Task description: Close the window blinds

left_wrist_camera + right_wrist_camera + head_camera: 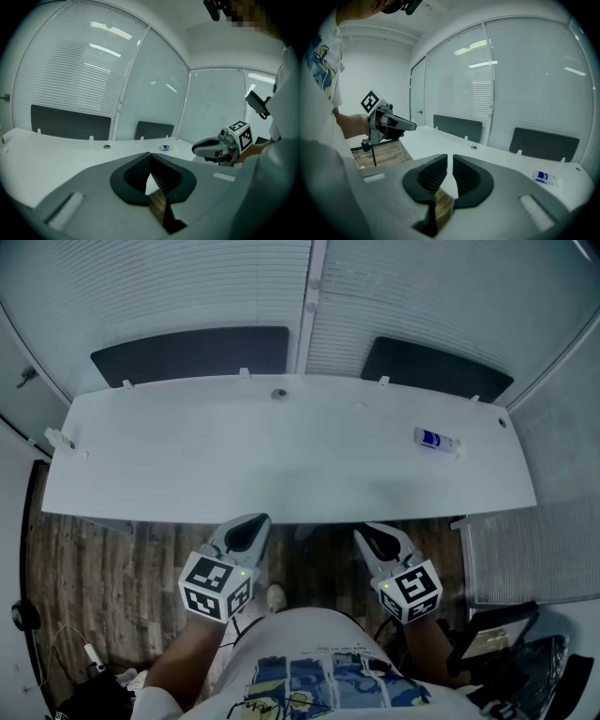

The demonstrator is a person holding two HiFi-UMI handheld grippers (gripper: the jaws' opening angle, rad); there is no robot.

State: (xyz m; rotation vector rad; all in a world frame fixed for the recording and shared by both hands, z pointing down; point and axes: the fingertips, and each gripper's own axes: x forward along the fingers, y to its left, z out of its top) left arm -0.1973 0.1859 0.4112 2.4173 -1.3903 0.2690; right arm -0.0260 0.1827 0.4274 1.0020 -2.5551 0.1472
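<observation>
Head view: white desk (281,465) spans the frame. The window blinds (187,287) hang behind its far edge, lowered over the panes on both sides of a vertical frame post (311,296), slats horizontal. Well apart from both grippers, with the whole desk between.

Two dark panels (192,352) stand along the back of the desk, against the blinds. Small white-and-blue object (436,439) lies on the desk towards the right end; cannot tell what it is. Round port (278,394) near the back edge, centre.

Left gripper (255,521) and right gripper (367,532) are held side by side over the wood floor (103,559), their tips at the desk's near edge and pointing towards the window. Neither touches the desk.

Left gripper view: fingers (161,176) closed, tips meeting, nothing between them.

Right gripper view: fingers (466,176) drawn together but for a hairline slit at the tips, nothing held. Desk edge and floor show through the gap lower down.
</observation>
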